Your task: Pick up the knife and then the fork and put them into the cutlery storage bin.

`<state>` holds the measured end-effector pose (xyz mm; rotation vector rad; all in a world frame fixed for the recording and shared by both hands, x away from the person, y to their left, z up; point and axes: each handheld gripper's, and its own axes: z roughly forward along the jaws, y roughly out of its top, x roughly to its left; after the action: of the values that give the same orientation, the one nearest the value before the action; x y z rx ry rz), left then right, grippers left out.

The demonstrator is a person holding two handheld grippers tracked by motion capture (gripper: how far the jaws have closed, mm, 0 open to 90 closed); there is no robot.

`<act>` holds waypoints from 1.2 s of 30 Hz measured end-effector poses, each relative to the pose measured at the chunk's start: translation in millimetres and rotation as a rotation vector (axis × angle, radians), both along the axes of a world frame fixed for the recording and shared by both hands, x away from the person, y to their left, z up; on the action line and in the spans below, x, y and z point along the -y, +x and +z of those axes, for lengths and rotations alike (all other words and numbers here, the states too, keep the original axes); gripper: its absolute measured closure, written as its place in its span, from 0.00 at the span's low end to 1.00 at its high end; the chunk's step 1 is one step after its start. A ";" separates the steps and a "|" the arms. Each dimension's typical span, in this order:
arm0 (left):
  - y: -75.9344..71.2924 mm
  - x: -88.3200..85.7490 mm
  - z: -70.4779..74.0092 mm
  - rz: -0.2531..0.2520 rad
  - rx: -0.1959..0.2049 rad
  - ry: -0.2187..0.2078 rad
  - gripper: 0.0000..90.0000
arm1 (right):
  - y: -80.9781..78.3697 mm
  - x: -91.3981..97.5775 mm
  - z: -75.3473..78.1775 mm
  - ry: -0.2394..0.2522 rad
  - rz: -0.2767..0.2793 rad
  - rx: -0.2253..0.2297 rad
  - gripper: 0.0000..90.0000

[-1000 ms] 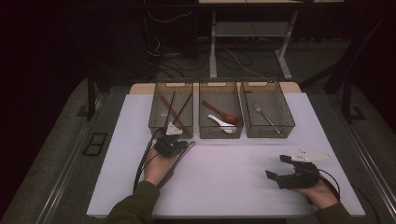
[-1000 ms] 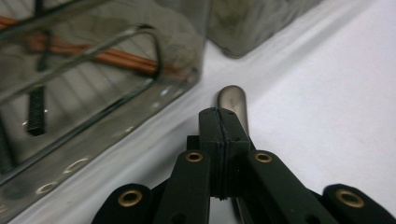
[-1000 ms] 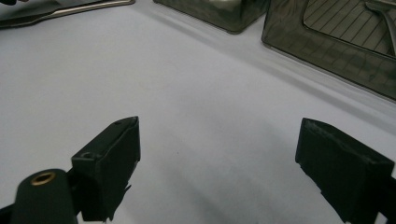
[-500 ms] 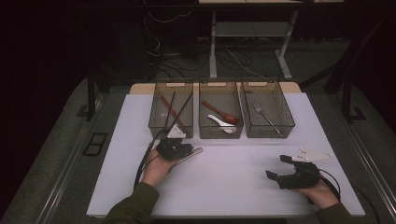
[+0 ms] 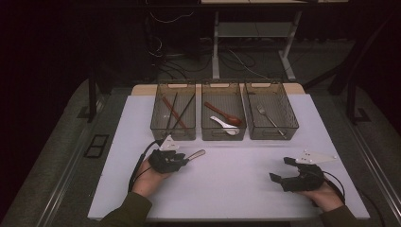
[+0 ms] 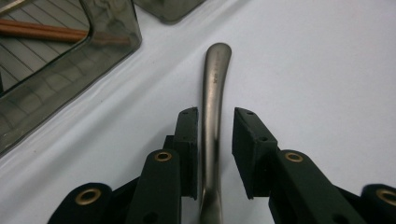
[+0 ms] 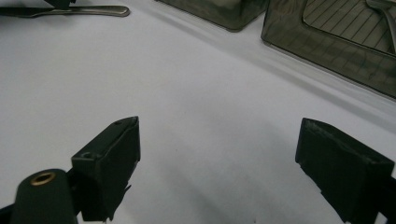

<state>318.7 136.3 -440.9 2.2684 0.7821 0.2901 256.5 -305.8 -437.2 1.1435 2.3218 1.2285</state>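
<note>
A metal utensil lies on the white table in front of the left basket, its handle pointing away from my left gripper. My left gripper has just been opening. The handle sits between its pads with a gap on one side, so it is no longer pinched. Near the table's right front corner my right gripper rests wide open over bare table, nothing between its fingers. The utensil also shows far off in the right gripper view.
Three smoky plastic baskets stand in a row at the back. The left basket holds chopsticks, the middle basket a brown spoon and a white spoon, the right basket a fork.
The left hand drew back a little from the left basket's front. Its jaws parted off the metal handle, which now lies on the table. The right hand kept still.
</note>
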 end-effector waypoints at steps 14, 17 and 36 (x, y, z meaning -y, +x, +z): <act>3.4 -6.4 -6.3 -0.026 -0.022 -0.024 0.88 | 0.3 0.9 -0.2 0.002 -0.001 0.000 0.15; 3.2 -5.3 -5.8 -0.037 -0.014 -0.014 0.88 | 0.6 0.8 -0.2 -0.003 0.007 -0.005 0.15; -1.9 7.0 2.0 -0.152 -0.036 -0.022 0.89 | 4.8 -6.8 7.1 0.012 0.133 -0.085 0.13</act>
<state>316.8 129.3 -438.9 2.3034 0.6235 0.1686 261.3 -299.0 -430.1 1.0802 2.4930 1.2634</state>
